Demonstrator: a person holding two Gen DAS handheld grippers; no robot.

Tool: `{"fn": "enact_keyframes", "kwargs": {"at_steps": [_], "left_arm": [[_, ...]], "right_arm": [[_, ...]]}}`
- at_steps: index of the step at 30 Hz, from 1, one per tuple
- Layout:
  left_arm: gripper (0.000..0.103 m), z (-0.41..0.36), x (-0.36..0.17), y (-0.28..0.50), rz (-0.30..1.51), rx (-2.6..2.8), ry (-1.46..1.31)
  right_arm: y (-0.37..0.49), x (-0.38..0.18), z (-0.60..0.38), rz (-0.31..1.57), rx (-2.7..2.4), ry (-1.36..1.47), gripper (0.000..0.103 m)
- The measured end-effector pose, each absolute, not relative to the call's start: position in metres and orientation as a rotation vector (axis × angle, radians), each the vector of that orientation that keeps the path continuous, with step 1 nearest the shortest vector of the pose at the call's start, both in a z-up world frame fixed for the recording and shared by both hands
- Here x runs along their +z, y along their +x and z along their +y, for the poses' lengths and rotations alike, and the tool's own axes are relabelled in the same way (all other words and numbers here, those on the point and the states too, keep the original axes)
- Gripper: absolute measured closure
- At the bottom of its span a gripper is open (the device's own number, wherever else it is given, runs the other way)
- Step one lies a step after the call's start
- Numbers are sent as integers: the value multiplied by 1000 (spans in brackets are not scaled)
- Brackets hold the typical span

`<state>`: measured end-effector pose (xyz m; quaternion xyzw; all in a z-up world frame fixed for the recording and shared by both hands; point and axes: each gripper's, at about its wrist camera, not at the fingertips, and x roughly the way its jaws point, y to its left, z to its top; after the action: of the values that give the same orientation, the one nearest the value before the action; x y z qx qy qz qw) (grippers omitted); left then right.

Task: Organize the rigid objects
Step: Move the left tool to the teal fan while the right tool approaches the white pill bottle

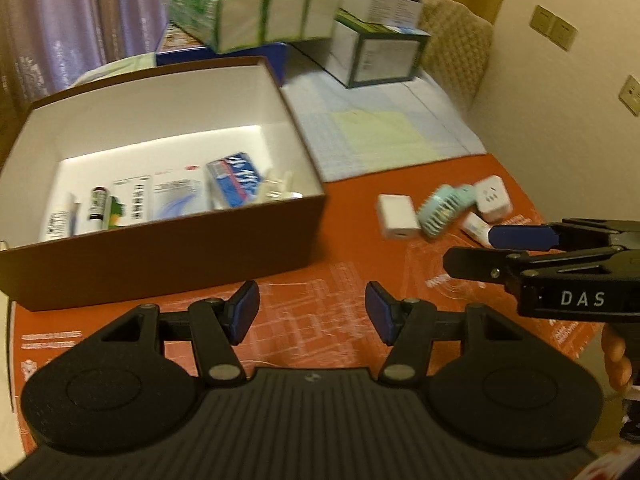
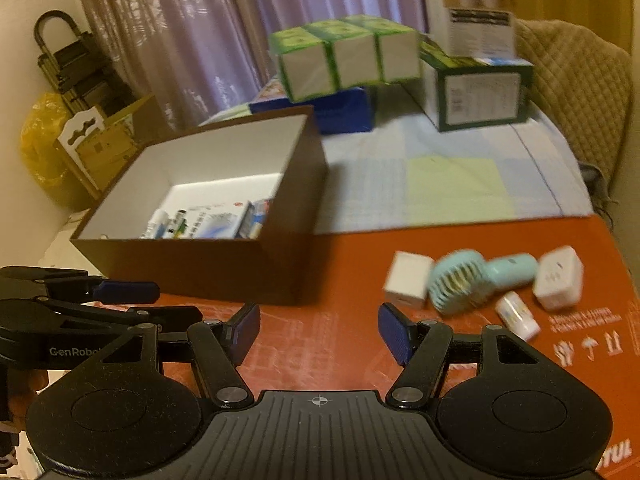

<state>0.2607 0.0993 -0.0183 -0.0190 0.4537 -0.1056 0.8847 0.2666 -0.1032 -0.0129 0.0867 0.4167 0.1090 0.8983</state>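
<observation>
Rigid objects lie in two places on the orange worktop (image 2: 344, 344). Some are already inside the brown box (image 1: 168, 256), which has white inner walls and stands open at the left: a few flat medicine packets (image 1: 176, 196), a blue packet (image 1: 236, 178) leaning near the right wall, a small dark bottle (image 1: 98, 204) and a white tube at the left end. Other ones wait outside the box, to its right, close together on the worktop: a white cube charger (image 2: 408, 280), a mint green hand fan (image 2: 464, 284) lying on its side just beside it, a white plug adapter (image 2: 558, 278) at the far right, and a small white tube (image 2: 518, 316) in front of the fan handle. Left tongs (image 1: 312, 312) hover over bare worktop in front of the box, with the blue pads apart and nothing between them. Right tongs (image 2: 318, 330) are also parted and empty, over the worktop between the box and the loose group; in the left wrist view they come in from the right edge, near the small tube. Behind, on a pale checked cloth (image 2: 440, 184), stand green and white cartons (image 2: 348, 60) on a blue box and one darker green carton (image 2: 480, 92). Both views are a little blurred.
</observation>
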Motion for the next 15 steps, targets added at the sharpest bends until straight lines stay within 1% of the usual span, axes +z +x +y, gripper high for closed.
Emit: {"fn": "enact_keyframes", "kwargs": {"at_steps": [15], "left_arm": [[48, 26, -35, 263, 976, -318, 12]], "right_arm": [[234, -23, -175, 889, 101, 218, 40]]}}
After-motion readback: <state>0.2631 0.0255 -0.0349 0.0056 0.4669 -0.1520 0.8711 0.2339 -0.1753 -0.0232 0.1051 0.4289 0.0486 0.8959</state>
